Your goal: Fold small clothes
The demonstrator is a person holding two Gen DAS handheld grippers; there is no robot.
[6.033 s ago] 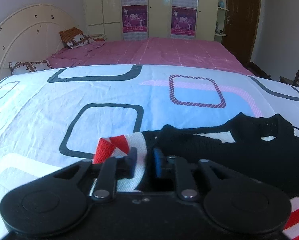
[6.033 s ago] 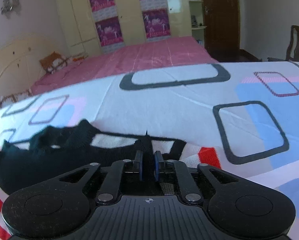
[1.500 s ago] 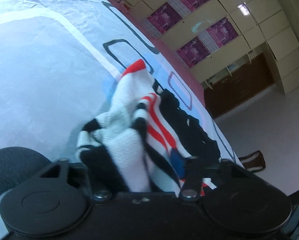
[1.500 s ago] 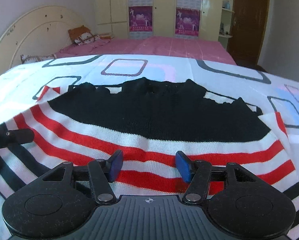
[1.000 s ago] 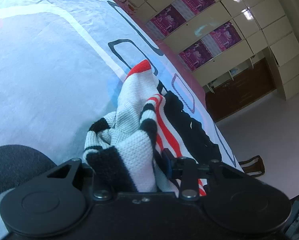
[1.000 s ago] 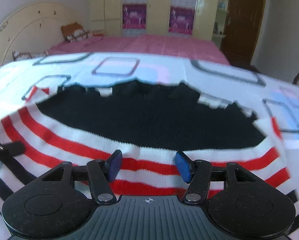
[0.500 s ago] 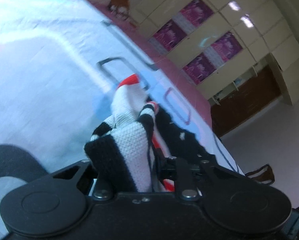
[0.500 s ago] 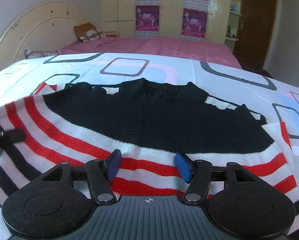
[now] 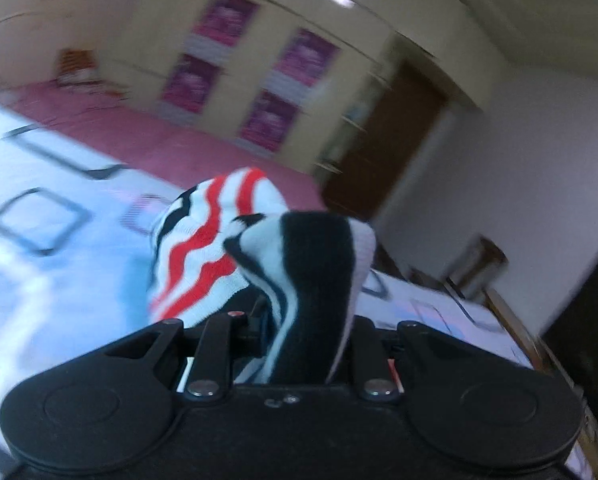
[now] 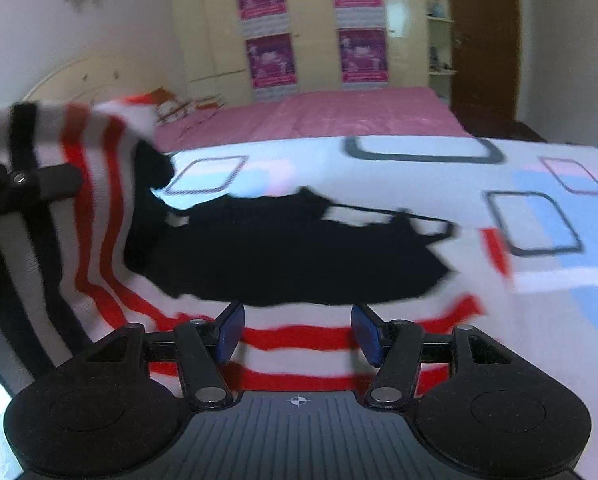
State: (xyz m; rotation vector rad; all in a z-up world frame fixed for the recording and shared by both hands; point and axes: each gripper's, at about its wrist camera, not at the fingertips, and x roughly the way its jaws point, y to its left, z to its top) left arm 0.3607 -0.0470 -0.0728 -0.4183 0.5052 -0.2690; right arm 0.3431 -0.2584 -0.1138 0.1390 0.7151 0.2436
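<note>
A small knit sweater (image 10: 283, 252) with a black top and red, white and black stripes lies on the patterned bed sheet (image 10: 419, 168). My left gripper (image 9: 299, 320) is shut on the sweater's striped edge (image 9: 307, 272) and holds it lifted; the bunched cloth hides its fingertips. In the right wrist view this gripper (image 10: 23, 184) shows at the far left with the lifted side of the sweater draped over it. My right gripper (image 10: 299, 332) is open and empty, just above the striped part of the sweater near me.
A second bed with a pink cover (image 10: 319, 116) and a cream headboard (image 10: 83, 76) stands behind. Cream wardrobes with purple posters (image 10: 311, 24) line the back wall, a dark door (image 10: 483, 36) is at right. A wooden chair (image 9: 479, 264) stands by the bed's far right.
My left gripper has swung up and to the right with the sweater's striped edge, lifting the left side off the bed. My right gripper stays open over the stripes.
</note>
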